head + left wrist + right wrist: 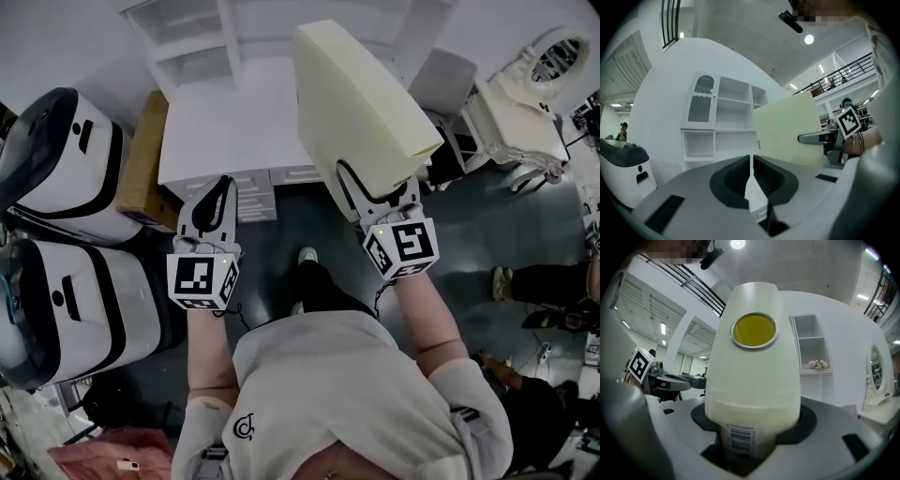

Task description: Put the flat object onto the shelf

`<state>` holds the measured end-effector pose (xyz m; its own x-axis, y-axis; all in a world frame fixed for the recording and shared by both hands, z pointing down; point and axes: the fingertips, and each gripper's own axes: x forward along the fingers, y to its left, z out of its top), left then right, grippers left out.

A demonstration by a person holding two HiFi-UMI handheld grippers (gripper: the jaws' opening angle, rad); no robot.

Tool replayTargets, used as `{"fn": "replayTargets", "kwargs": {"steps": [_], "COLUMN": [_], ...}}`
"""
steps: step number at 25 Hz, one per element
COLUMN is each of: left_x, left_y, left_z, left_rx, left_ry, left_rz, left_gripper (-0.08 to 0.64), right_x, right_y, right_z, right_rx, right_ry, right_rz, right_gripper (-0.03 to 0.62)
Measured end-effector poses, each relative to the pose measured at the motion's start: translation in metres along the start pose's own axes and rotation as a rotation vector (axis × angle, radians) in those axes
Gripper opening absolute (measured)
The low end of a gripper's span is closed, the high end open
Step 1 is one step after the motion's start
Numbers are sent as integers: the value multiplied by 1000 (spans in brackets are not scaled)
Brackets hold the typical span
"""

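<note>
Left of centre in the head view, the left gripper (223, 192) has its jaws pressed together with nothing between them. Right of centre, the right gripper (375, 192) clamps the lower end of the cream flat object (361, 94). The object reaches the upper centre of the frame, beside the white shelf (197, 42).

Flat object (361, 94) was pale cream; disc (754, 330) yellow, silver-ringed; barcode label (739, 439) black-on-white. Shelf (202, 42) white. Left gripper (223, 187), right gripper (375, 192) grey, black-and-white square markers.
</note>
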<state>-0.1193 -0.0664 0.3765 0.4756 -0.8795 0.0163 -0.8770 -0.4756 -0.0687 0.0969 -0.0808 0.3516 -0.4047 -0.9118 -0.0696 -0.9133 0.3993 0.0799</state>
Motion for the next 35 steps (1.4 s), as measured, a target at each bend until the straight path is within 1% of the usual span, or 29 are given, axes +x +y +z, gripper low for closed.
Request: {"fn": "replayTargets", "kwargs": {"steps": [5,10,13,18,22,27,31,35], "left_x": [43,91,123,173,203,222,224,222], "left_y": [20,43,58,72,86,101,114,138], "left_z": [10,27,40,43,45,56,65,77], "left_rx": [33,59,72,94,103,91,105,123], "left_ry": [-17,-33,-57,-63,-68,-102,-108,-129], "left_rz": [19,35,49,34,4,-40,-85,-93], "left_gripper": [34,34,34,34,34,34,34,34], "right_x": [51,103,133,169,194,221,240,261], "right_y": [-24,-50,-67,-99,-114,-113,-105,-97], "right_z": [4,11,12,15,29,56,75,83], "right_rx": [-19,-12,-19,-87,-191,-384,-545,-686], "right_ry": [-28,-50,-66,-81,-83,-52,-19,45], "right_rz": [26,47,58,37,-5,-71,-129,-129], "right_gripper": [295,295,295,295,295,295,296,298]}}
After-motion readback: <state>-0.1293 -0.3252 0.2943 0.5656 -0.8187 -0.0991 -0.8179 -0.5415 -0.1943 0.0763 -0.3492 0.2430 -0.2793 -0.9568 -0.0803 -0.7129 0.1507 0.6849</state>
